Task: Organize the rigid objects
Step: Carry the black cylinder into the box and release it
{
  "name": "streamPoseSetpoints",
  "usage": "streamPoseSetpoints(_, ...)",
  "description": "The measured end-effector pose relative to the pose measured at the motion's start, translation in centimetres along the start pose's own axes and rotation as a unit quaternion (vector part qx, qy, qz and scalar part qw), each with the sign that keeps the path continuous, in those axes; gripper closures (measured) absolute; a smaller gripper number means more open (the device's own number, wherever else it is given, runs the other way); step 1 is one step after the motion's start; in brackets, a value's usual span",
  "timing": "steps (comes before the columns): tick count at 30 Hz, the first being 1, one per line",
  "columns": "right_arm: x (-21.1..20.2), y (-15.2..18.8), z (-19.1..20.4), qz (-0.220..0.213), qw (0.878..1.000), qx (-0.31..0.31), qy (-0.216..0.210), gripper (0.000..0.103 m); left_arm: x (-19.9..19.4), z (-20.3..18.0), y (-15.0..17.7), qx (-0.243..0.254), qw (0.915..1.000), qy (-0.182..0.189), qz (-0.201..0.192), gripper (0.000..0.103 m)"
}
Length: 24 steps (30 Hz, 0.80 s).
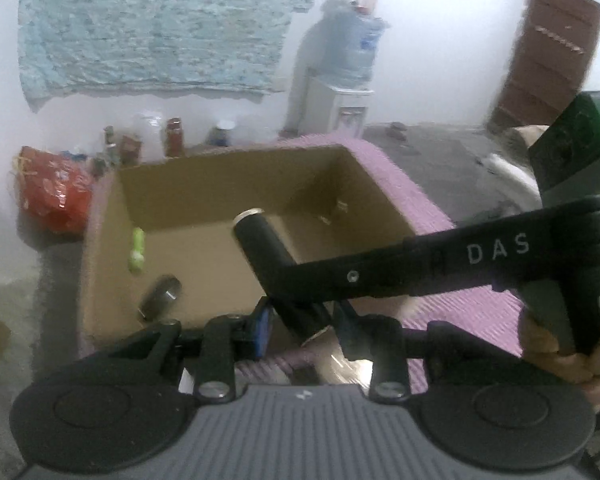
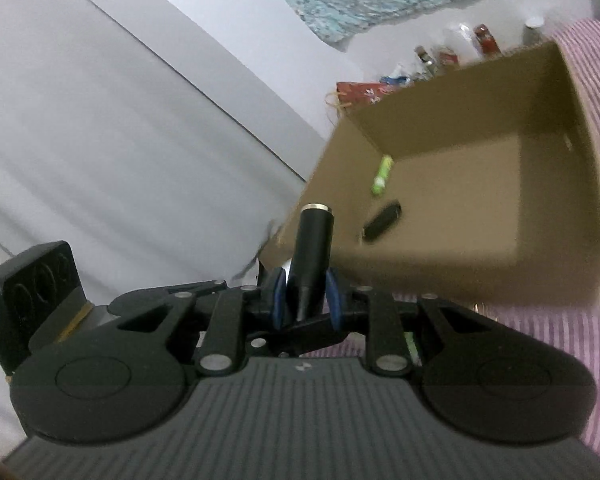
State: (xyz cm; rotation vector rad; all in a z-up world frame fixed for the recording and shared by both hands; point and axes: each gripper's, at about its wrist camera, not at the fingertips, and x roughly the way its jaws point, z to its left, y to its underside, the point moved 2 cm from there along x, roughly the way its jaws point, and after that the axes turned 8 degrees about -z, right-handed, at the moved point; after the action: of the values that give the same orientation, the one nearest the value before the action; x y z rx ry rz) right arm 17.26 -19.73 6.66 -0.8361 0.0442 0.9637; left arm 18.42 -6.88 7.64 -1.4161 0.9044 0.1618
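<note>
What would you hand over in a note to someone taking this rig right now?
Right gripper: shut on the black cylinder, silver-capped end pointing forward, held beside the cardboard box, not yet inside.
Left gripper: its fingertips are hidden behind the right gripper's arm; state unclear.
Done: a green tube and a small dark cylinder already lie on the box floor near its left wall.
Left: carry the black cylinder over the rim and release it in the box, which sits on the purple striped mat.
</note>
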Motion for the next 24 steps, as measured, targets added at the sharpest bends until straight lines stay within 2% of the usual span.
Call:
streamPoseSetpoints(4, 5.2, -4.6, -2.0, 0.023, 0.999, 0.021, 0.004, 0.082, 5.1, 3.7, -3.2, -0.013, 0.9985, -0.028, 0.044, 0.069)
streamPoseSetpoints(7, 9.5, -7.2, -4.3, 0.045, 0.998, 0.049, 0.015, 0.082, 9.2, 6.4, -4.6, -0.032, 0.9943, -0.052, 0.087, 0.069)
streamPoseSetpoints(11, 14.9, -8.5, -7.3, 0.065, 0.994, 0.084, 0.034, 0.082, 13.4, 8.8, -4.7, -0.046, 0.9863, -0.093, 0.128, 0.067)
streamPoseSetpoints(13, 17.1, -8.1, -8.1, 0.074, 0.992, 0.09, 0.048, 0.081, 14.2, 9.4, -4.3, -0.045, 0.9843, -0.103, 0.136, 0.066)
streamPoseSetpoints(16, 18.7, -7.4, -9.0, 0.085, 0.99, 0.102, 0.057, 0.081, 14.2, 9.9, -4.1, -0.059, 0.984, -0.102, 0.133, 0.063)
streamPoseSetpoints(18, 18.8, -7.0, -9.3, 0.086, 0.988, 0.114, 0.055, 0.081, 13.8, 10.2, -4.2, -0.066, 0.9851, -0.102, 0.122, 0.051)
streamPoseSetpoints(22, 17.8, -7.2, -9.1, 0.073, 0.989, 0.112, 0.056, 0.08, 11.6, 10.1, -5.1, -0.077, 0.9885, -0.09, 0.094, 0.045)
streamPoseSetpoints(24, 16.7, -7.5, -8.8, 0.063, 0.991, 0.112, 0.048, 0.08, 10.0, 9.7, -5.6, -0.078, 0.9908, -0.081, 0.074, 0.037)
